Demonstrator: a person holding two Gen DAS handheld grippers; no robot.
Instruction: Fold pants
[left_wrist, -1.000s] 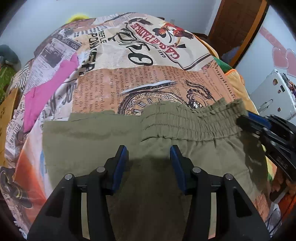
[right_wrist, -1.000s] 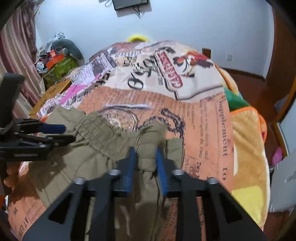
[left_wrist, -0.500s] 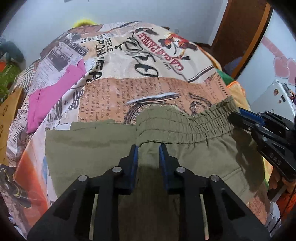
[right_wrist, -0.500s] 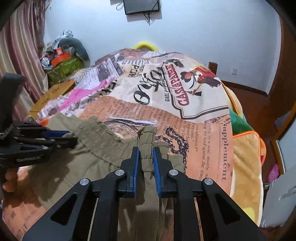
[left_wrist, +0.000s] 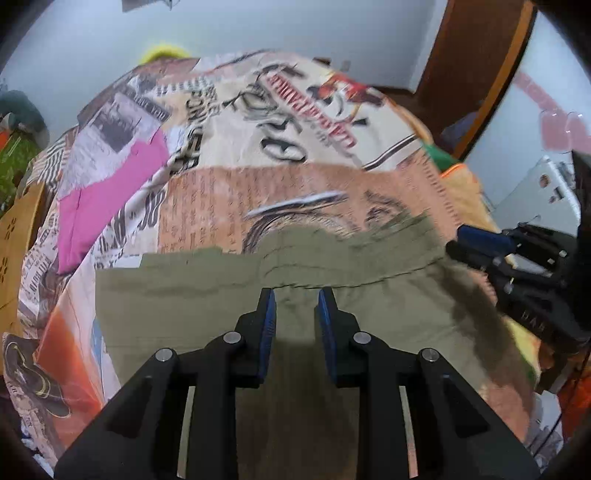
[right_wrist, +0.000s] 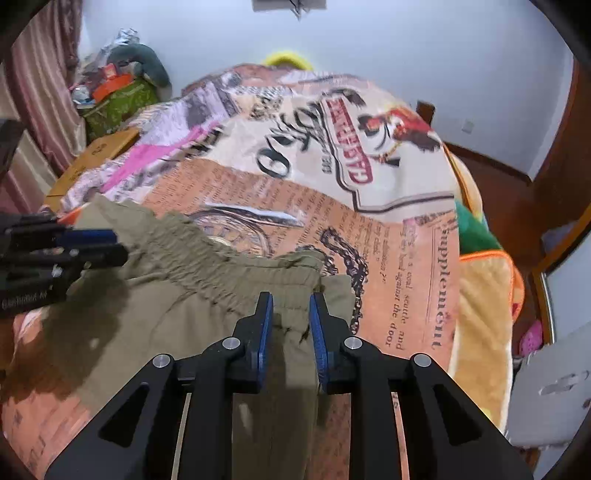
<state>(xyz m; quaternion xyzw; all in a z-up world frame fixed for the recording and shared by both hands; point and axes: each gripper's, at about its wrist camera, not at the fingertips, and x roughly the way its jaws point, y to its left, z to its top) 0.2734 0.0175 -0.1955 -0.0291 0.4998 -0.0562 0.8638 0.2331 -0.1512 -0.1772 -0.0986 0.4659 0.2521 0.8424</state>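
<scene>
Olive green pants (left_wrist: 369, 302) with an elastic waistband lie spread on a bed under a newspaper-print cover (left_wrist: 295, 184). My left gripper (left_wrist: 295, 295) hovers over the cloth just below the waistband seam. Its jaws are narrow and opening, with flat cloth showing in the gap and no fold pinched. My right gripper (right_wrist: 291, 299) is over the right end of the waistband of the pants (right_wrist: 166, 295). Its jaws are opening too, the cloth lying loose between the pads. Each view shows the other gripper at its side: the right gripper (left_wrist: 456, 242) and the left gripper (right_wrist: 120, 244).
A pink cloth (left_wrist: 110, 192) lies on the bed cover (right_wrist: 314, 206) at the far left. A cardboard box (right_wrist: 96, 155) and a pile of clutter (right_wrist: 122, 85) stand beside the bed on the left. A yellow blanket (right_wrist: 484, 314) hangs off the right edge, with a white plastic object (right_wrist: 546, 398) beyond it.
The left jaws narrowed from wide apart and rose a little. The right pads held a ridge of waistband; now they stand apart and the ridge has gone slack.
</scene>
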